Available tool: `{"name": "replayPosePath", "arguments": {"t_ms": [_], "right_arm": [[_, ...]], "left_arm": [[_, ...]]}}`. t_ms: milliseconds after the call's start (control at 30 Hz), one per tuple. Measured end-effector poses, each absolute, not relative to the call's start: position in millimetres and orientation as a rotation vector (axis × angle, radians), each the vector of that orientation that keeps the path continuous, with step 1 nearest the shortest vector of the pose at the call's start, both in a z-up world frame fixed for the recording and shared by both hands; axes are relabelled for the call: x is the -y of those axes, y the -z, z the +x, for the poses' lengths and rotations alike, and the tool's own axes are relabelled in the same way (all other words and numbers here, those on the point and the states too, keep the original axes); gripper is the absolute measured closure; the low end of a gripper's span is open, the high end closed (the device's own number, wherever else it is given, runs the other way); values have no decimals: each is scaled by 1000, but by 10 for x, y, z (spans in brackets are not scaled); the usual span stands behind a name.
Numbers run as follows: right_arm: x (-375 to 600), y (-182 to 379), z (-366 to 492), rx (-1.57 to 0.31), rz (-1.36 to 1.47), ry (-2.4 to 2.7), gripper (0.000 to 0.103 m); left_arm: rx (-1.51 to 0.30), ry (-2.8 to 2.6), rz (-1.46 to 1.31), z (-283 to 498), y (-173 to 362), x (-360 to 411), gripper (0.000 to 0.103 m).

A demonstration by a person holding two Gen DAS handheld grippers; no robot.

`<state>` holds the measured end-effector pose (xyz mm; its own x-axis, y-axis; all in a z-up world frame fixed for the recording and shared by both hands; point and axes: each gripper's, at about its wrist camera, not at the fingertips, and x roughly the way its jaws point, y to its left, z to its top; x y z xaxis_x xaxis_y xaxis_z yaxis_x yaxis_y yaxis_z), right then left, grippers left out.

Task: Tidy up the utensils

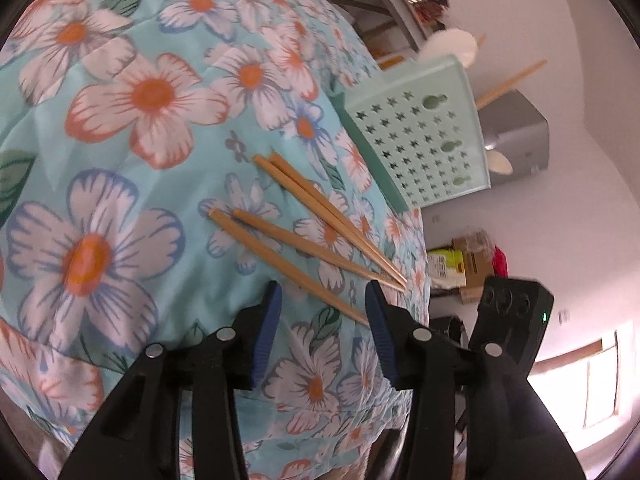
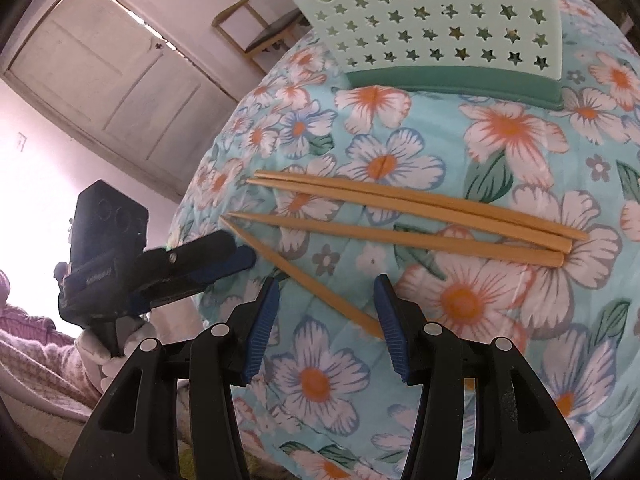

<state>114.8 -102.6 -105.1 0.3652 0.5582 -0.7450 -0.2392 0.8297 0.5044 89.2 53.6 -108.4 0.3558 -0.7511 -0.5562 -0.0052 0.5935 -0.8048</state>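
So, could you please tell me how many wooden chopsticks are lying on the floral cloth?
4: a touching pair nearest the green holder, one single below it, one angled toward the right gripper's jaws. More stand in the holder.

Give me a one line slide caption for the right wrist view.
Right gripper open over four chopsticks on a floral cloth, with the holder behind.

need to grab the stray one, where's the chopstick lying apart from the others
In the right wrist view the stray chopstick lies slanted on the floral cloth, nearest the camera, its thick end beside the right gripper.
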Motion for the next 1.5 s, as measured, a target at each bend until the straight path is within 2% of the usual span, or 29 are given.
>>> {"name": "replayPosePath", "arguments": {"t_ms": [433, 500, 600, 700, 1500], "right_arm": [[894, 1053, 1063, -1064, 315, -646, 57], [871, 1050, 1044, -1060, 306, -662, 57], [876, 1041, 1019, -1058, 304, -675, 57], [897, 1034, 987, -1055, 300, -683, 57], [1239, 827, 947, -1003, 357, -565, 55]], "left_arm": [[-1174, 382, -943, 966, 1107, -535, 64], [-1179, 367, -925, 972, 1090, -511, 67], [-1193, 342, -923, 973, 1121, -518, 82], [-1206, 331, -931, 971, 1166, -568, 89], [-1202, 390, -961, 932, 1248, -700, 89]]}}
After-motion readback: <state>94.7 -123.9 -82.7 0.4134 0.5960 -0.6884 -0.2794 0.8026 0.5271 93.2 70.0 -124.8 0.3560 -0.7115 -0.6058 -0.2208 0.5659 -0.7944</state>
